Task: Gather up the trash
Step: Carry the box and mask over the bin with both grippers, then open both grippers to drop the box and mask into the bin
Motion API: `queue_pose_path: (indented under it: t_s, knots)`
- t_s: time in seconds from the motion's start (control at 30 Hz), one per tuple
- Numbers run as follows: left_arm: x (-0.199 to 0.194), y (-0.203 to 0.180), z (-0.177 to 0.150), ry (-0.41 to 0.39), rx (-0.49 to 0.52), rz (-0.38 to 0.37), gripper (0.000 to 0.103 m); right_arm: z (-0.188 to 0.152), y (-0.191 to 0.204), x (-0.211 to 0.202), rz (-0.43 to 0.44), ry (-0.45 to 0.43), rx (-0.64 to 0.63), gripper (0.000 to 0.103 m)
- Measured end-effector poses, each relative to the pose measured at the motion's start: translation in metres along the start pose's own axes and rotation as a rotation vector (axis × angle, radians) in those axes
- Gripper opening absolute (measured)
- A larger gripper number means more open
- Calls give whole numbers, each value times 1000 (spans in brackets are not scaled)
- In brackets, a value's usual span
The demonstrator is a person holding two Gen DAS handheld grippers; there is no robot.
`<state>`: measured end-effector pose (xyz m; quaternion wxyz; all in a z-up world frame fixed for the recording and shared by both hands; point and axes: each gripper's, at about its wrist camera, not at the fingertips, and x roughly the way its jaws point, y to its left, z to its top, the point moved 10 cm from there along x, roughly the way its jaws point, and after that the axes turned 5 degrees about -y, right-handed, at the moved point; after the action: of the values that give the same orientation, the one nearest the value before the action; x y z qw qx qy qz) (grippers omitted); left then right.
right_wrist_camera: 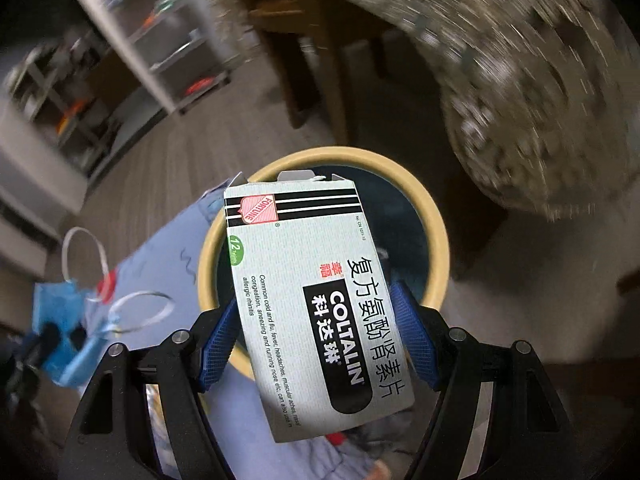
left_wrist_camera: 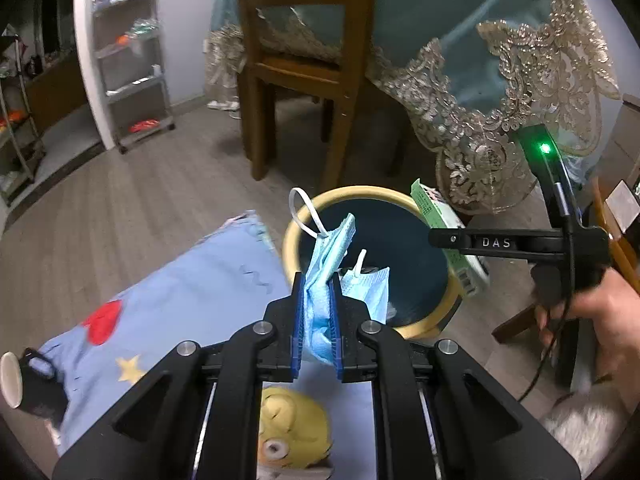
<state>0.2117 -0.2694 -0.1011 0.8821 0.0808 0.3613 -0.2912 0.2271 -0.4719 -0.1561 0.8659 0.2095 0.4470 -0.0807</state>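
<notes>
Mug point(left_wrist_camera: 18, 378) lay tipped at eight o'clock in my left wrist view, on the edge of a blue blanket point(left_wrist_camera: 180, 292) with a red heart and a yellow star. A yellow plush toy point(left_wrist_camera: 294, 432) sat at six o'clock beneath my left gripper point(left_wrist_camera: 318, 320), whose blue pads were pressed together on a crumpled blue face mask point(left_wrist_camera: 320, 284); its white ear loop point(left_wrist_camera: 304, 216) curled up toward twelve. Just beyond, the dark bin with a cream rim point(left_wrist_camera: 400, 196) stood on the wooden floor. At three o'clock my right gripper point(left_wrist_camera: 456, 236), in my right hand point(left_wrist_camera: 600, 320), pinched a green-edged medicine box point(left_wrist_camera: 448, 236) over the bin's far rim. In my right wrist view the box filled the centre, clamped between spread blue pads above the bin mouth.
</notes>
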Motion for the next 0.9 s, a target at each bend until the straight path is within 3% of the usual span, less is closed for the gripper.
queue_pose_path:
  t_s: [0.17,0.27,0.33,0.37,0.4,0.47,0.9]
  knots:
    - [45,-20,-4,61,25,-2,10,0,-5,1,40,3,79,74]
    - [53,-21,1,53,16,0,12,5,-4,-5,77,-30,109,76]
    - [48,-18,11,4,-7,9,28,14,-4,-15,107,-80,124,78]
    - [45,-12,15,-12,-16,34,62,17,-5,-18,106,-96,120,87]
    - [42,-7,16,-23,-22,51,85,20,-6,-21,97,-115,113,90]
    - [34,-2,20,-57,-24,57,85,24,-9,-26,94,-139,112,90]
    - [-11,27,-5,-43,12,128,85,23,18,-22,75,-117,4,92]
